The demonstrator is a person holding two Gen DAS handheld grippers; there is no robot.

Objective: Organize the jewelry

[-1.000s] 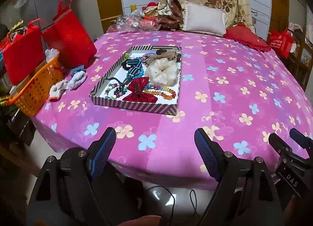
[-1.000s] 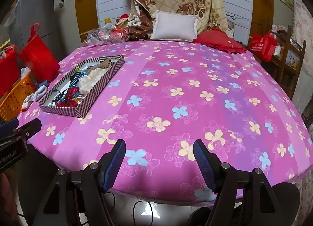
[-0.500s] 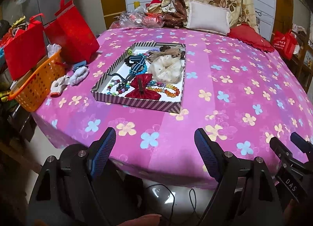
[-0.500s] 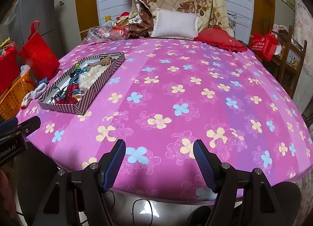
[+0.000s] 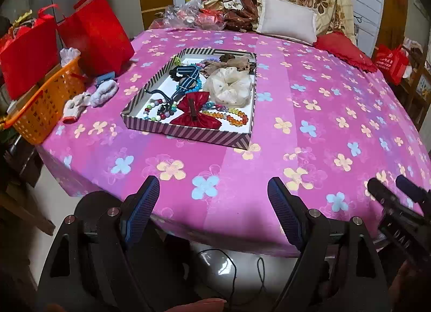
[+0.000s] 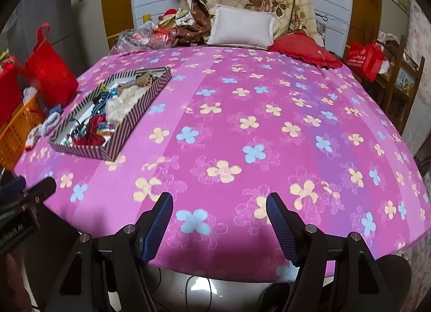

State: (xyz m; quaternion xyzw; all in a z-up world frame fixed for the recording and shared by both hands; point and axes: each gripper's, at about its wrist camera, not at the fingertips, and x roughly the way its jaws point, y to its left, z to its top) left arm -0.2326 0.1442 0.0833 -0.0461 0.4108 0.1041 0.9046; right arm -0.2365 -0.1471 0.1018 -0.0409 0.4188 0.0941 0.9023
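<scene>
So both tongs are released and empty right now, the left tongs (image 5: 212,190) and the right tongs (image 6: 219,208) hovering at the near edge of the desk under the pink flower-print cloth (image 6: 242,136), nothing between the blue pads on either. Everything to sort sits in the shallow striped cardboard tray (image 5: 188,132), well off from both tongs, straight ahead of the left one and far over to the left of the right one. My worry is the pile itself: the red satin bow clip (image 5: 195,115) lies across the orange bead bracelet (image 5: 229,117), and the multicolour bead strand (image 5: 156,107) looks tangled with the blue striped ribbon tie (image 5: 186,80), so grabbing one probably drags a neighbour out or flings beads onto the cloth. The big cream chiffon scrunchie (image 5: 229,89) is squishy and could slip, plus it likely hides smaller stuff under it. The tray looks light, so a nudge on its wall might shove it. Hard to read: the brown fabric bow (image 5: 229,62) at the far end is a blur with whatever's beside it, and from the right view the tray wall hides most of the contents. No clue where the sorted items should go either.
</scene>
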